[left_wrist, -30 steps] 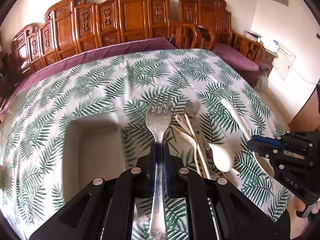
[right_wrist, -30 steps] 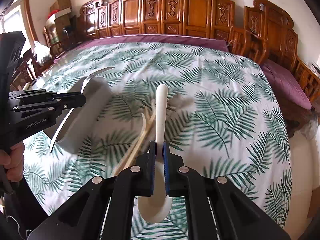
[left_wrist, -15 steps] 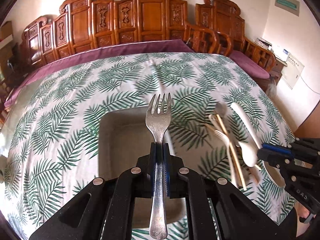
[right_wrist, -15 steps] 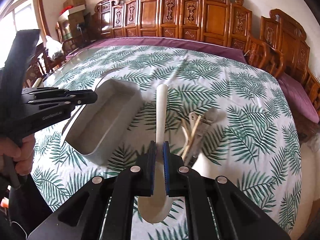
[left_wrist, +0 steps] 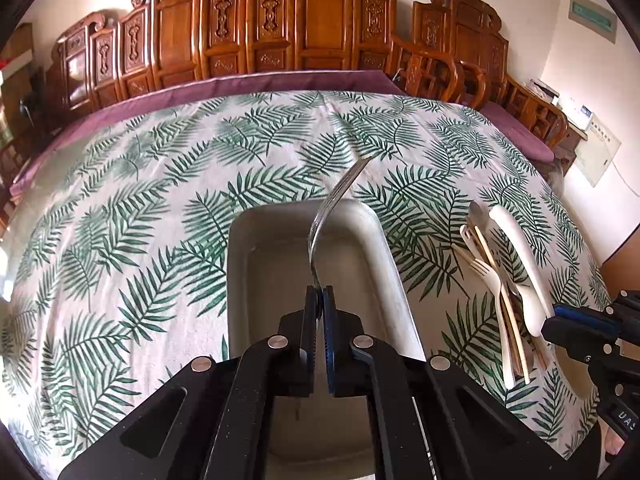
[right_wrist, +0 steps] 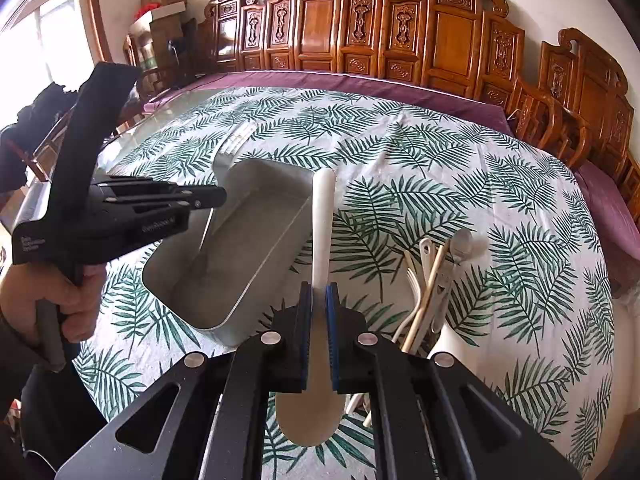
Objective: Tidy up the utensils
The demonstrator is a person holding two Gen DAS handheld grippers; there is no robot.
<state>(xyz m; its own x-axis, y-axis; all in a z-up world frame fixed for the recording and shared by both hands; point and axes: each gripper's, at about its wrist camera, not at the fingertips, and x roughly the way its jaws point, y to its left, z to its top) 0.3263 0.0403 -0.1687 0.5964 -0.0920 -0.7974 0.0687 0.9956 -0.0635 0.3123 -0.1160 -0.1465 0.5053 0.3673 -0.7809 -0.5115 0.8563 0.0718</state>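
The right tongs (right_wrist: 319, 300) are clamped on a white spoon (right_wrist: 322, 224), its handle pointing away over the leaf-patterned cloth on the bench (right_wrist: 440, 168) and its bowl hanging below the pads. To the left lies a grey rectangular tray (right_wrist: 248, 292); the left tongs (right_wrist: 218, 199), closed and held by a hand (right_wrist: 52, 300), reach over its near-left rim. Right of the spoon lies a loose pile of utensils (right_wrist: 432, 280): pale fork, chopsticks, metal spoon. Carved wooden chairs (right_wrist: 400, 36) line the far side.

Green-fern-printed white tablecloth (left_wrist: 160, 208), grey tray (left_wrist: 400, 280), white spoon (right_wrist: 322, 220).
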